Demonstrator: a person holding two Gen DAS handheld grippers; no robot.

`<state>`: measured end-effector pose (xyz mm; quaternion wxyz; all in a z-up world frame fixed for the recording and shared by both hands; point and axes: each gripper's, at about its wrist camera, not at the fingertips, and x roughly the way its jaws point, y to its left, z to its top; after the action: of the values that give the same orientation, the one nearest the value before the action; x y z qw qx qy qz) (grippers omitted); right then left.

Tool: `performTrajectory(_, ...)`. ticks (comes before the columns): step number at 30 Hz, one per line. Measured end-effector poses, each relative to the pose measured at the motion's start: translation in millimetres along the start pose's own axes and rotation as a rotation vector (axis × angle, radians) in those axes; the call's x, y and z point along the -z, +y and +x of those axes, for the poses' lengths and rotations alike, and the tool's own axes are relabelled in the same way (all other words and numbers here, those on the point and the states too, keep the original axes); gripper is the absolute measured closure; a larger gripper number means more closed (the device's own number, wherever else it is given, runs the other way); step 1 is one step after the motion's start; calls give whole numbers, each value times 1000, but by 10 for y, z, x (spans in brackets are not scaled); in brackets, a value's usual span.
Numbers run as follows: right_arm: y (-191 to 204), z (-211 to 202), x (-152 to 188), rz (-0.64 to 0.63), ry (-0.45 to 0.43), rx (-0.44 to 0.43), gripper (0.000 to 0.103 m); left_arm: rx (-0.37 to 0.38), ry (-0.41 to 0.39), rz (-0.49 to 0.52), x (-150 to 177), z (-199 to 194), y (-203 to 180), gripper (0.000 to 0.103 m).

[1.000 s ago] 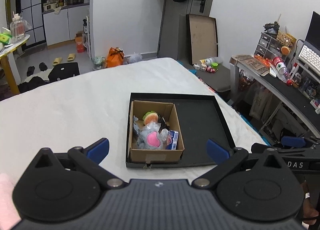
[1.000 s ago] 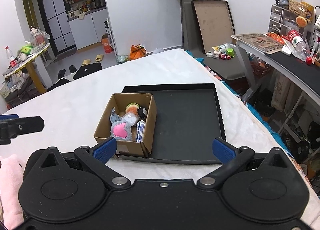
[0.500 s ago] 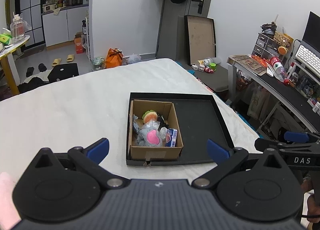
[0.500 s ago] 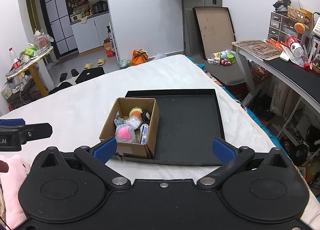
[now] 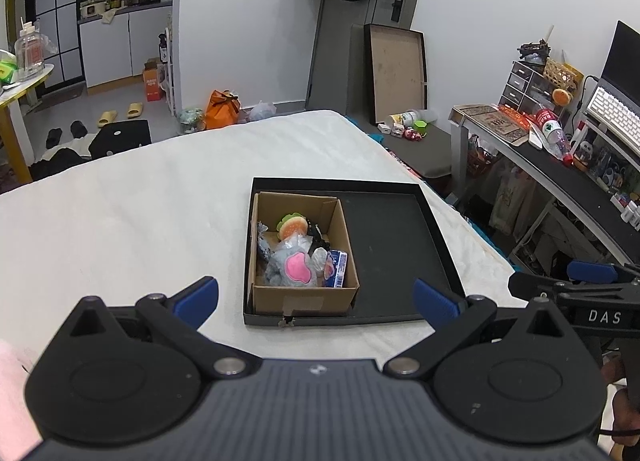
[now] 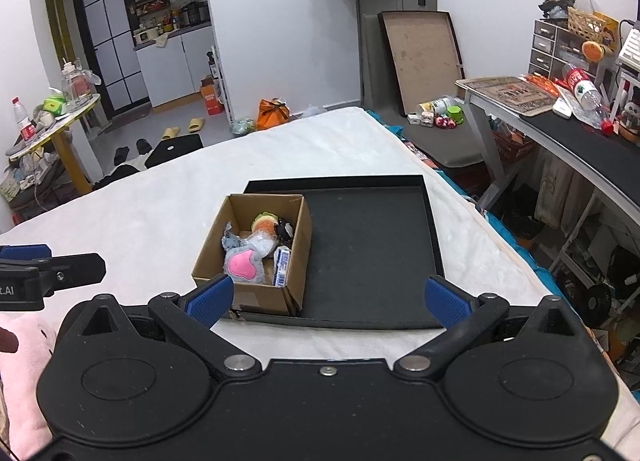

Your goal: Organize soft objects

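A careful, vertical reach into the open brown cardboard box (image 5: pixel 301 257) is judged best, so the grey plush toy with a pink heart patch (image 5: pixel 293 268) inside is pinched alone. The left gripper (image 5: pixel 316 299) and right gripper (image 6: pixel 327 299) are held spread wide and empty, short of the box.

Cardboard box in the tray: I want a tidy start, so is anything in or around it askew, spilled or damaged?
Nothing has spilled. The open brown cardboard box sits inside the shallow black tray, pushed into its left side. The soft toys lie jumbled inside, a grey plush with a pink patch on top. No damage is visible.
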<state>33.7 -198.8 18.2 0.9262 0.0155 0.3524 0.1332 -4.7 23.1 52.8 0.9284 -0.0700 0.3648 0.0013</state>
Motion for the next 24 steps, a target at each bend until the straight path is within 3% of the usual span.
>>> performTrajectory(24,-5,30,26,7,14,2,0,0,20,-1,52,99,11,0)
